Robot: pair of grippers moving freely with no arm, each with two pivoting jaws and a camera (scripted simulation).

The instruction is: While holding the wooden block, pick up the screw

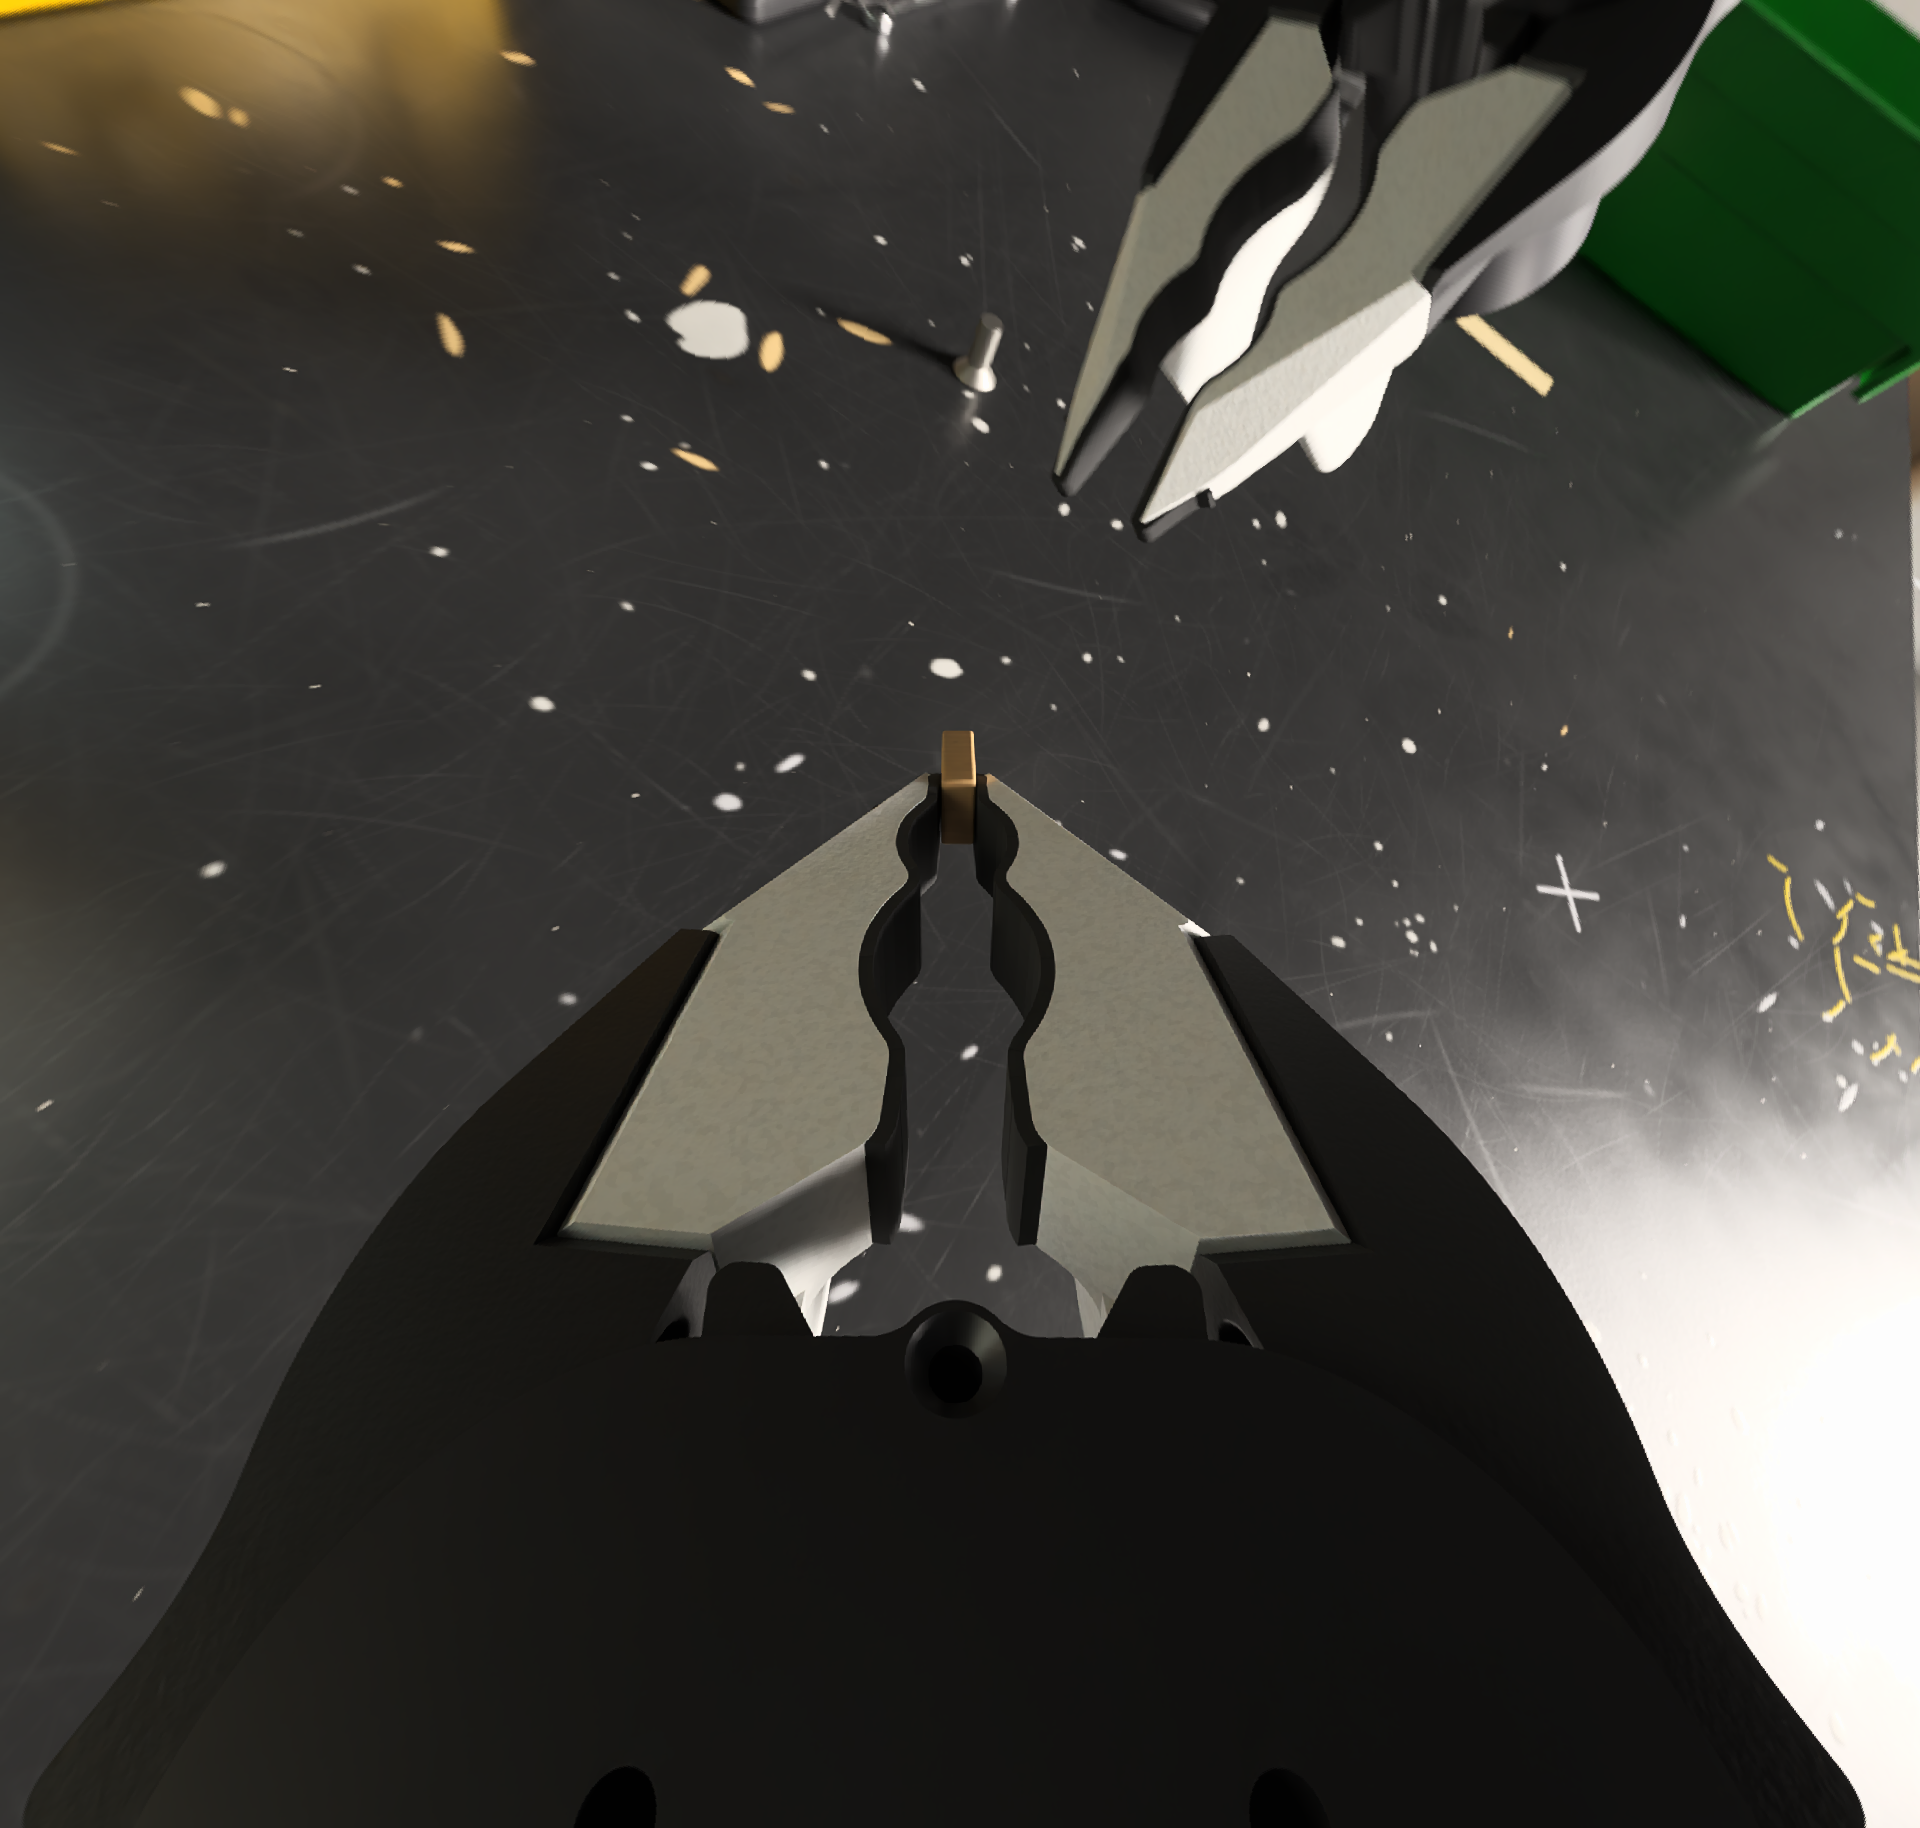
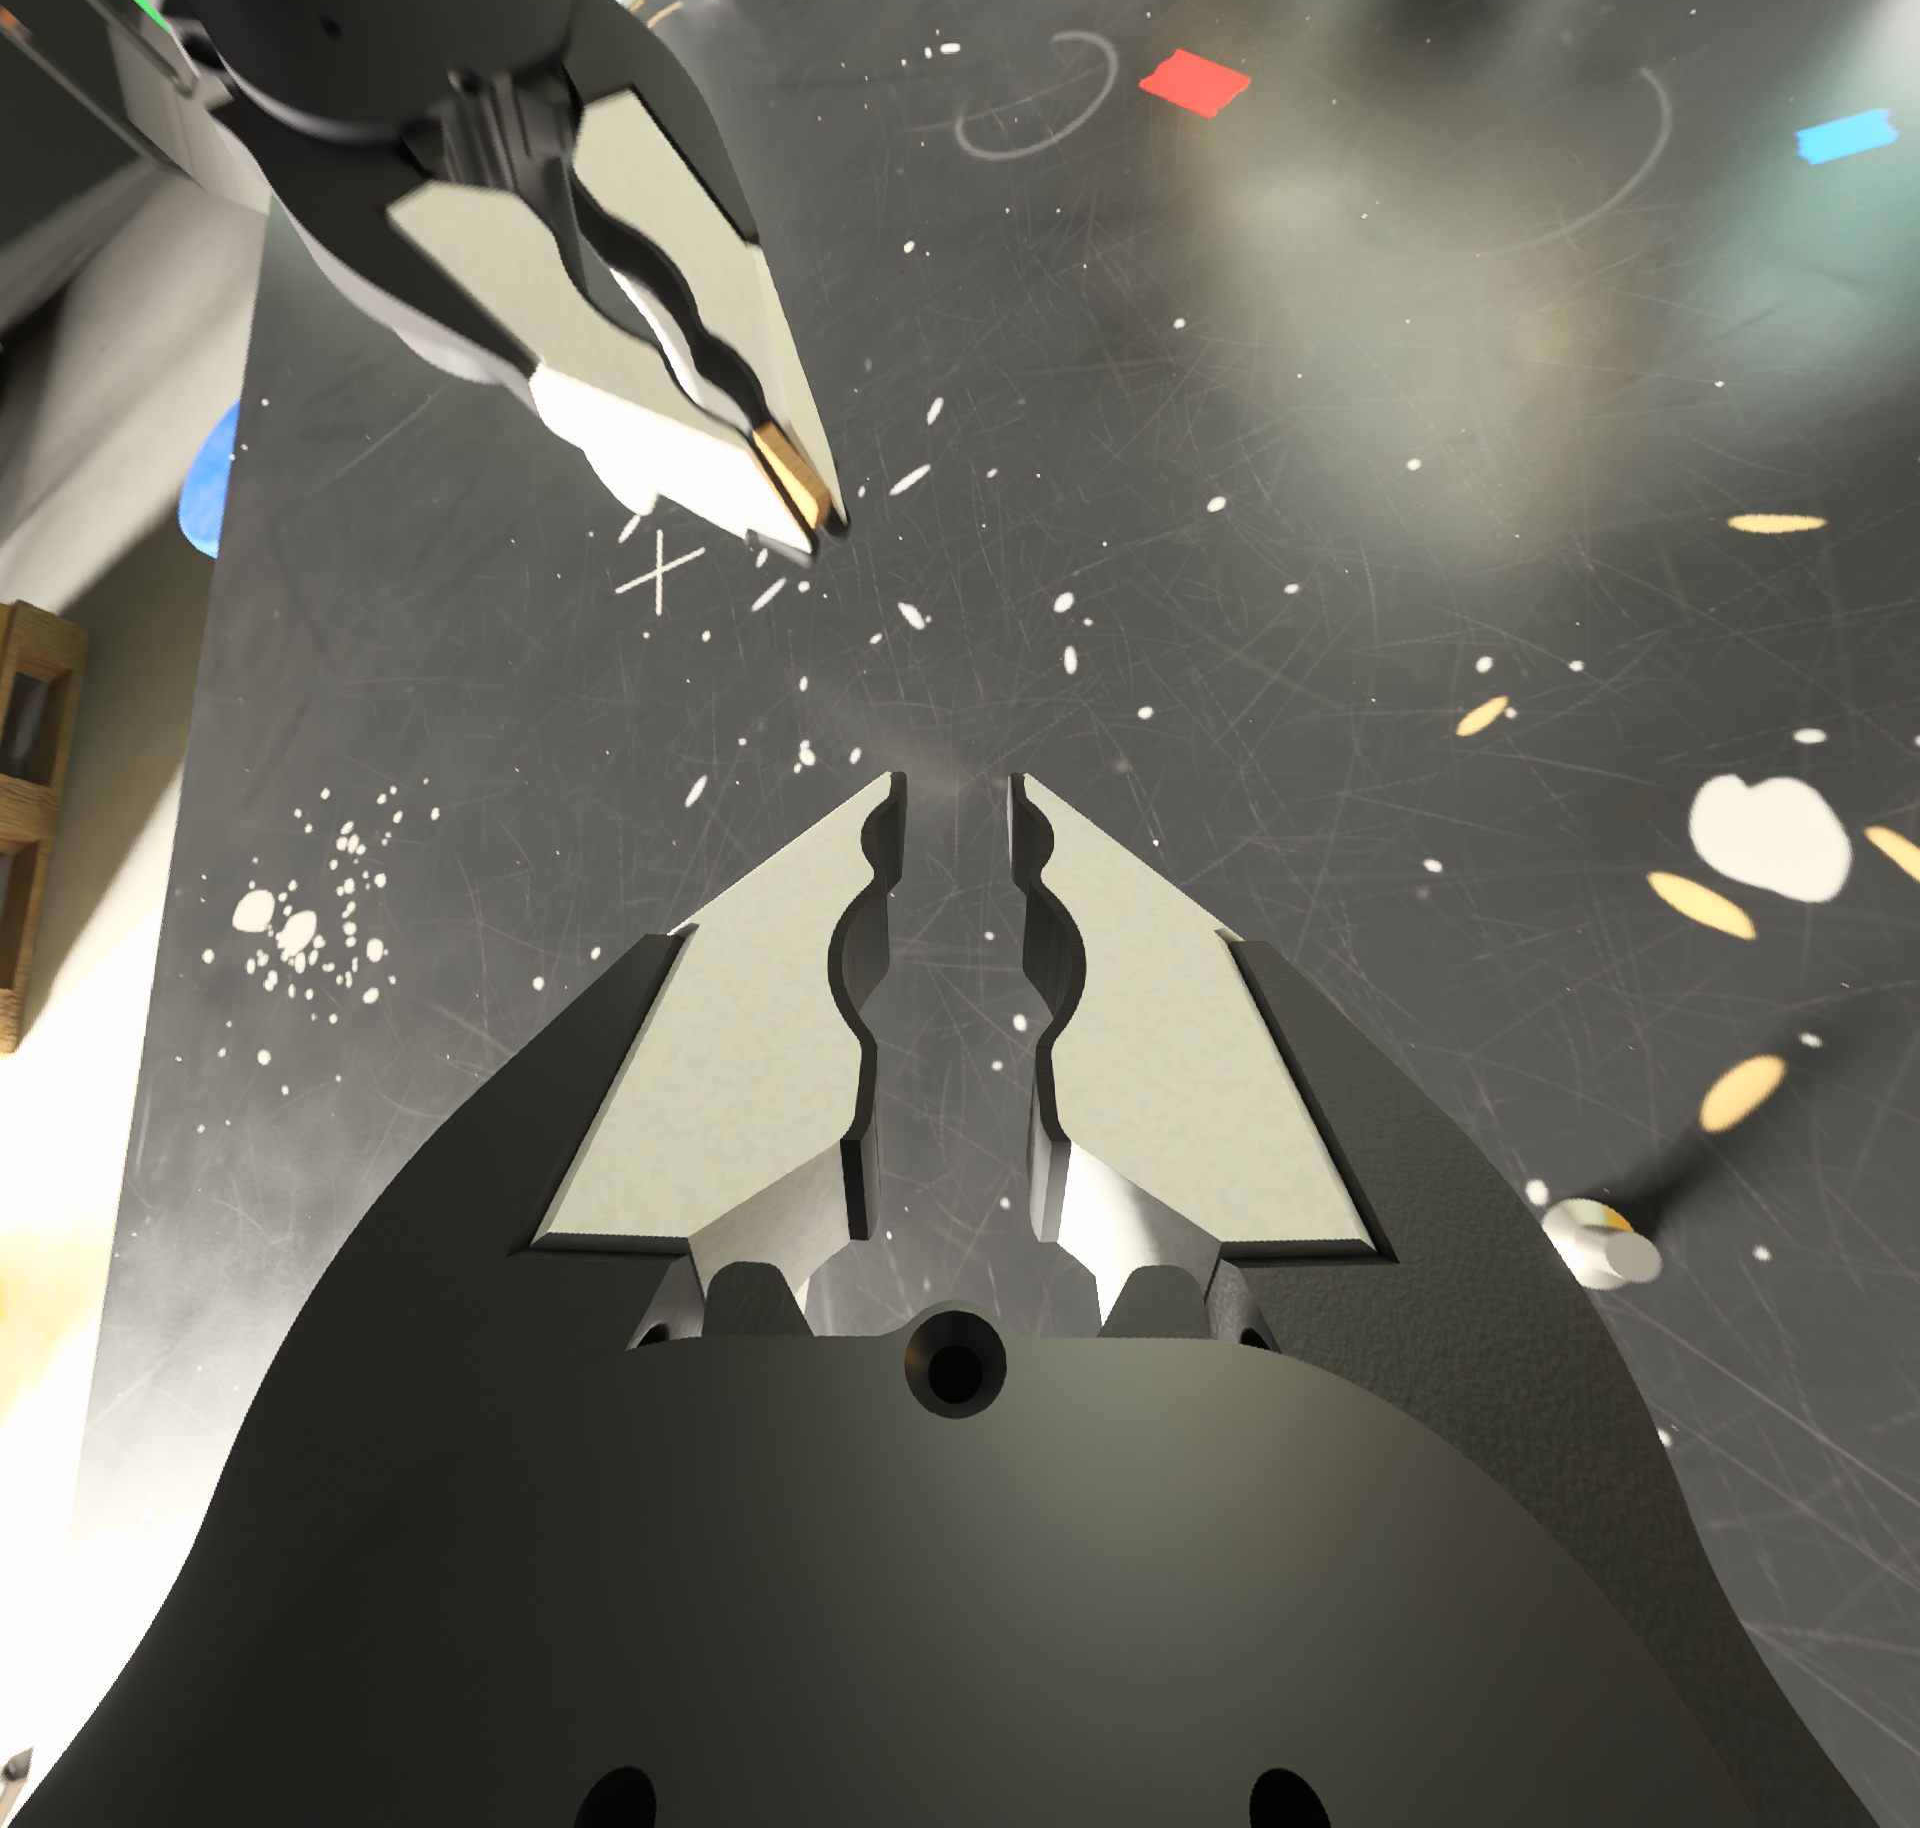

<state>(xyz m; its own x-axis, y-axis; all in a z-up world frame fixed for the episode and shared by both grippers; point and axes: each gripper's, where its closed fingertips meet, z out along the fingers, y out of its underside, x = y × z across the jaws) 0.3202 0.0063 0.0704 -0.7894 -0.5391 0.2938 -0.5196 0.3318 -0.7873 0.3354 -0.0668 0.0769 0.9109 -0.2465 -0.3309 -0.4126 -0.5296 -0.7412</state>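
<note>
L gripper [image 1: 958,791] has its fingers clamped on the wooden block [image 1: 958,783] at the tips, above the dark surface [image 1: 416,635]. R gripper [image 2: 956,791] is empty, fingers parted. Screw [image 2: 1600,1248] lies on the surface off to R gripper's right and behind its tips, shank pointing toward the L gripper's side. R is nearer, so it likely takes the pick.

No legible writing; only a white chalk cross [image 1: 1569,892] on the tabletop [image 1: 520,583]

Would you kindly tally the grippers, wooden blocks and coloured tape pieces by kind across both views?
two-finger grippers: 2, left gripper and right gripper
small tan wooden block: 1
tape pieces: 2, red tape piece and blue tape piece
total: 5
</note>
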